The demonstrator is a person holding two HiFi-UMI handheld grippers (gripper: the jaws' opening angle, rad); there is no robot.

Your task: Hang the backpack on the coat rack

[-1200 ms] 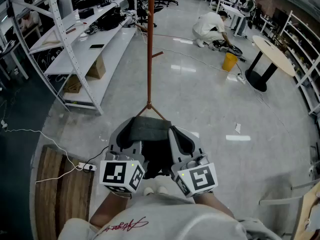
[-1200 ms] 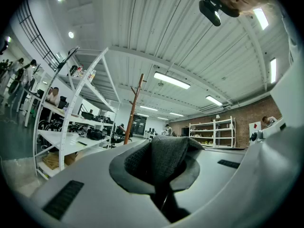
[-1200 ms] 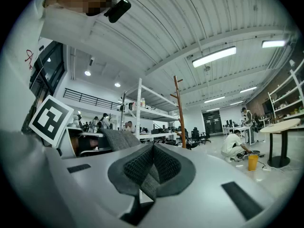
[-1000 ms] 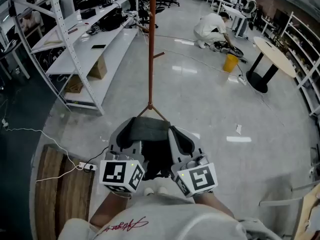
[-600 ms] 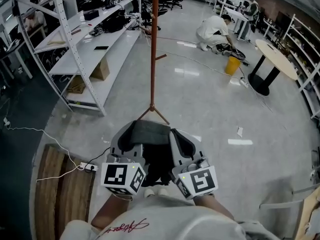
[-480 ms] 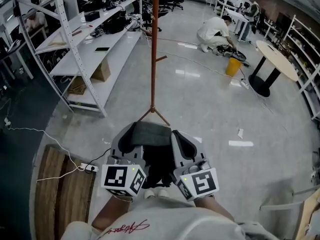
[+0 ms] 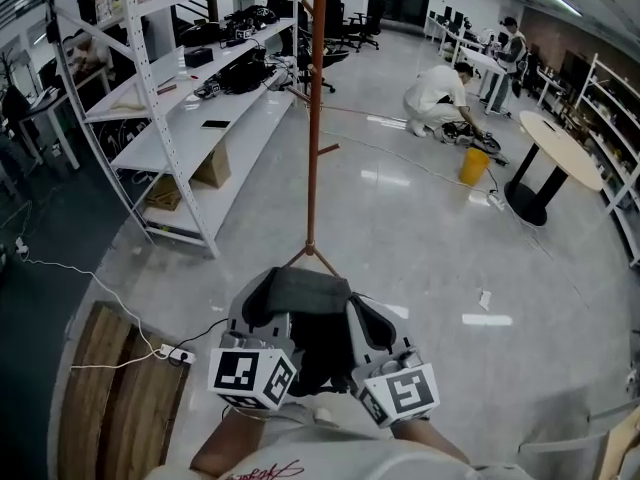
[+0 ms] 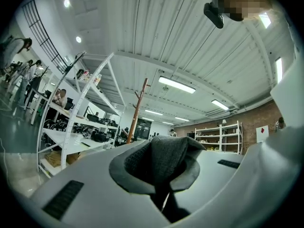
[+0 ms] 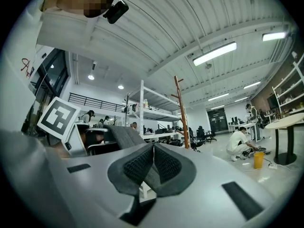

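Note:
A dark grey backpack (image 7: 297, 292) hangs between my two grippers, close to my body. In the head view my left gripper (image 7: 252, 310) and right gripper (image 7: 372, 318) sit side by side, each shut on a fold of its grey fabric. The left gripper view shows my left gripper (image 8: 160, 167) with cloth (image 8: 167, 153) bunched between the pads. In the right gripper view, my right gripper (image 9: 152, 167) pinches a thin layer of the backpack (image 9: 121, 134). The reddish-brown coat rack (image 7: 315, 118) stands straight ahead on the floor, beyond the backpack. The coat rack (image 8: 139, 107) and its pegs (image 9: 181, 112) also show in both gripper views.
White shelving (image 7: 190, 108) with gear runs along the left. A wooden board (image 7: 115, 388) and a power strip (image 7: 170, 352) with cable lie at lower left. Far right, a person (image 7: 440, 93) crouches by a yellow bucket (image 7: 474, 164) and a round table (image 7: 565, 148).
The head view has tipped up, so more of the rack's pole and the room shows. Both grippers keep their hold on the backpack and stay almost still.

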